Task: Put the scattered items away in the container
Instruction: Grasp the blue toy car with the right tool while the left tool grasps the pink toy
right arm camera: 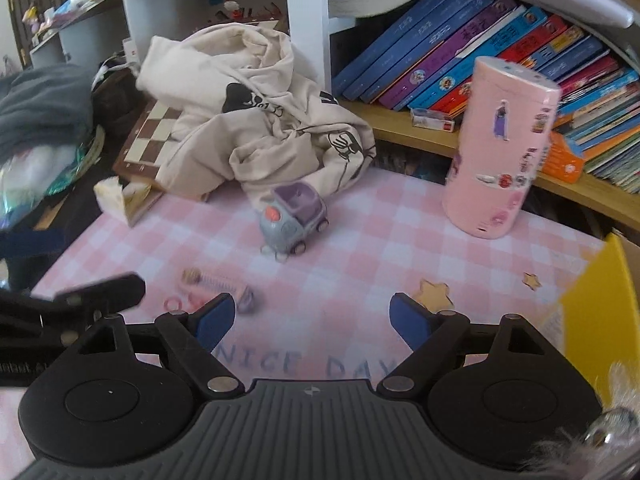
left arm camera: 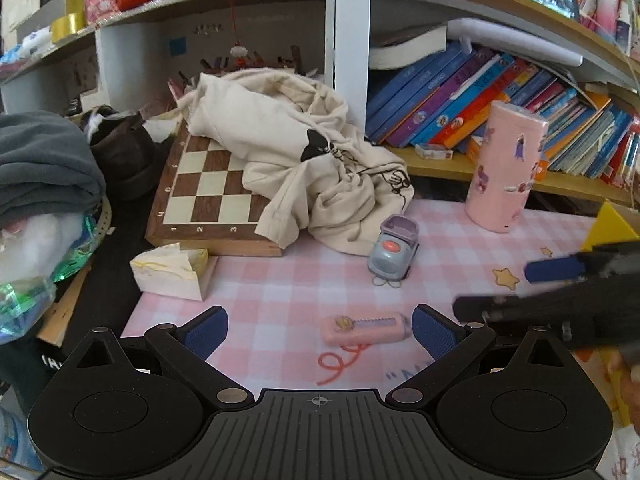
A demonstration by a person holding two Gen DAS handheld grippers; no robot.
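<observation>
both grippers are on the approach, nothing gripped yet. the left gripper has wide jaws around the pink case, which lies on the surface near its front edge. the right gripper is empty, jaws fairly wide. next, i judge: close on the case, carry it to the yellow bin at the right edge; the toy car waits mid-surface.

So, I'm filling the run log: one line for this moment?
left gripper: open, near pink case | right gripper: open, empty | toy car: on mat
</observation>
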